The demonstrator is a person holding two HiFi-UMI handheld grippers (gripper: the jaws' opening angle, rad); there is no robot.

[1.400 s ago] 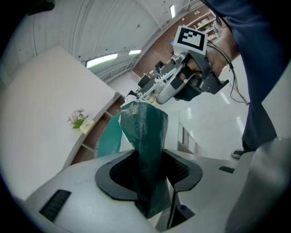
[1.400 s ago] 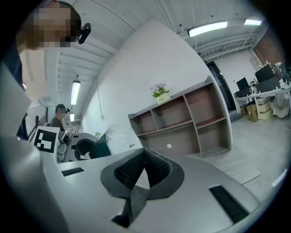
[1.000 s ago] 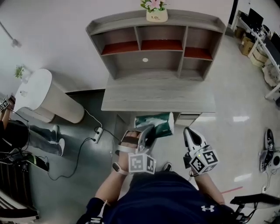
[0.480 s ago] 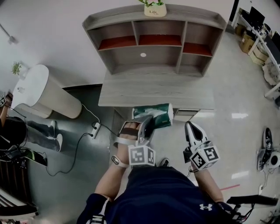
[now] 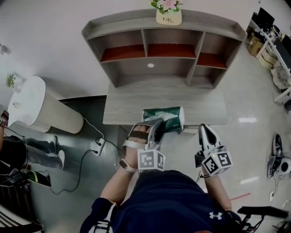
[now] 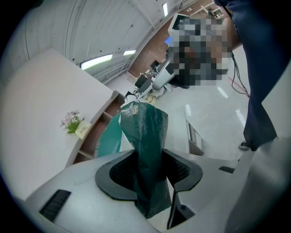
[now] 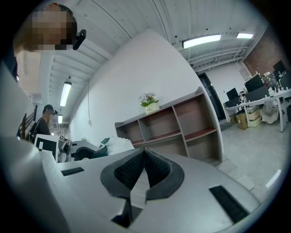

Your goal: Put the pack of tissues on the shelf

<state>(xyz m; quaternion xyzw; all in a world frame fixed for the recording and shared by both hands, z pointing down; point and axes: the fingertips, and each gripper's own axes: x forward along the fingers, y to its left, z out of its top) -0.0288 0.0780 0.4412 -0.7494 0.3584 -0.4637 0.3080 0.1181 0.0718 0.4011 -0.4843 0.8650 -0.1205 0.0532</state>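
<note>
The green pack of tissues [image 5: 164, 119] hangs over the near edge of the grey desk [image 5: 136, 105], pinched by one end in my left gripper [image 5: 154, 132]. From the left gripper view the pack [image 6: 148, 136] stands up between the two dark pads, which press on it from both sides. My right gripper [image 5: 206, 134] hovers to the right of the pack, just off the desk's front edge, its jaws shut and empty [image 7: 144, 159]. The grey shelf unit [image 5: 163, 50] with red-lined upper compartments stands at the back of the desk.
A small flower pot [image 5: 168, 12] sits on top of the shelf unit. A white rounded bin [image 5: 41, 107] stands to the left of the desk, with a power strip and cable [image 5: 99, 144] on the dark floor. Office desks [image 5: 277, 50] line the right side.
Both grippers and the pack have moved forward toward the desk; the pack now overlaps the desk's near edge. The grip on the pack is unchanged.
</note>
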